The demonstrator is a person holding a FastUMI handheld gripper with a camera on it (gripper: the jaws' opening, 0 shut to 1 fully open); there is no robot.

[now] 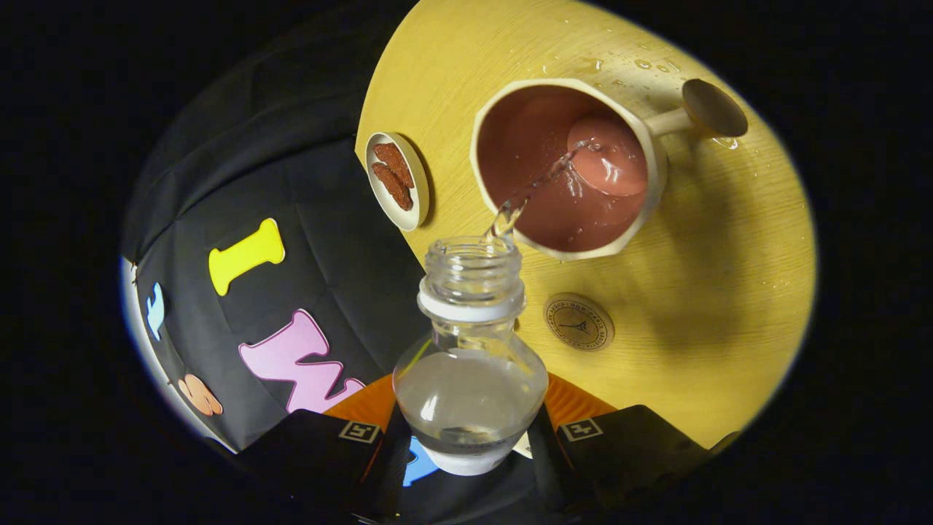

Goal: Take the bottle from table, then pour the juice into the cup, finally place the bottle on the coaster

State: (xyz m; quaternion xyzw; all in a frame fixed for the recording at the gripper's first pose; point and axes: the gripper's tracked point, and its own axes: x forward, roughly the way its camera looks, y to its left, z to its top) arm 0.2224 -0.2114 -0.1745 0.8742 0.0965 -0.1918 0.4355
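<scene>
Gripping bottle (470, 379) in hand-held gripper (466, 445), liquid streaming over cup (565, 248) rim

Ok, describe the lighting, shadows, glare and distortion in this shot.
Gripper view: fisheye bends the table edge into a curve; the cup throws a soft shadow toward the coaster; highlights glint on the clear bottle held between the gripper fingers; the pouring stream is slightly smeared; droplets beyond the cup shine.

Gripper-mounted fisheye camera looks forward along the gripper (470, 437) fingers, tilted steeply down at the table (714, 306), close above the bottle (470, 364).
</scene>
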